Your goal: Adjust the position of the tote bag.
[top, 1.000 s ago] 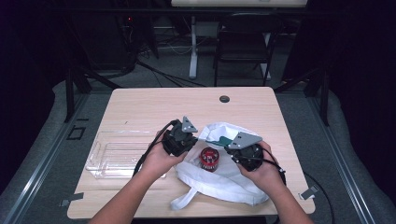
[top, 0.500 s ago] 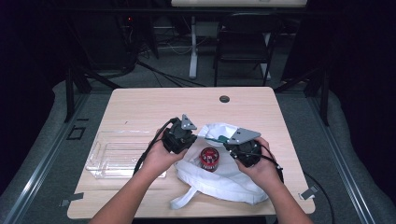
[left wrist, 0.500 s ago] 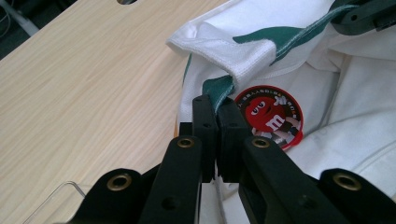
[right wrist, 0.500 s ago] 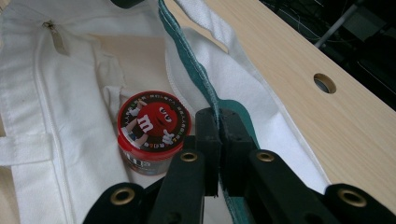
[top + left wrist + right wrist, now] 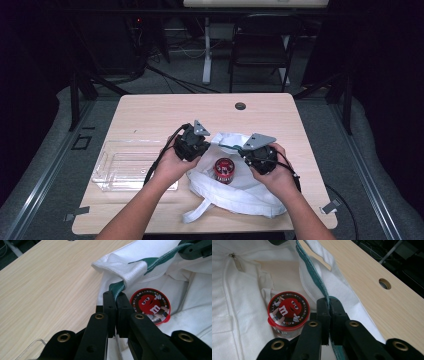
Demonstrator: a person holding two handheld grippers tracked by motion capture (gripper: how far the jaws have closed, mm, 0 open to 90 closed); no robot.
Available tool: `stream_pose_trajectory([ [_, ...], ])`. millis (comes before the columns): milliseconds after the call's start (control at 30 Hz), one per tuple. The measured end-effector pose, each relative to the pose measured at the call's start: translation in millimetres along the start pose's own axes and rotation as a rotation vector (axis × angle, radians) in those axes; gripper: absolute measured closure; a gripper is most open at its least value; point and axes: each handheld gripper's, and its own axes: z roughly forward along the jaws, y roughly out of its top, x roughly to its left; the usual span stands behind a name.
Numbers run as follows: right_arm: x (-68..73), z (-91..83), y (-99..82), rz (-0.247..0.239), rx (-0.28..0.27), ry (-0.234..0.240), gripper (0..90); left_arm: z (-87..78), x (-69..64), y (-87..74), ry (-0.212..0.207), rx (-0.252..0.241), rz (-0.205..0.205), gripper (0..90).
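The tote bag (image 5: 235, 192) is white woven cloth, matt, with green trim (image 5: 312, 270). The candy tub (image 5: 287, 312) has a glossy red plastic lid. The table (image 5: 50, 282) looks like smooth pale wood. The tray (image 5: 127, 165) at left is clear glossy plastic.

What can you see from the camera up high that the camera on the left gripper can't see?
The high view takes in the person's hands, the right gripper, a clear plastic tray, a chair behind the table and the bag's loose handle at the front. The left gripper view gives a close look at its own jaws shut on the bag's green-trimmed edge and the picture on the lid. Both share the white bag, the red-lidded tub inside it and the wooden table.
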Motion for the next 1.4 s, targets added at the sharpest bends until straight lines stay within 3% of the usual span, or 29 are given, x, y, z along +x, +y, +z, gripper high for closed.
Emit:
stream_pose_trajectory([
  [1400, -18.8, 17.0, 4.2, 0.047, 0.003, -0.024, 87.9, 14.1, 9.6, 13.9, 0.024, 0.024, -0.005, 88.3],
])
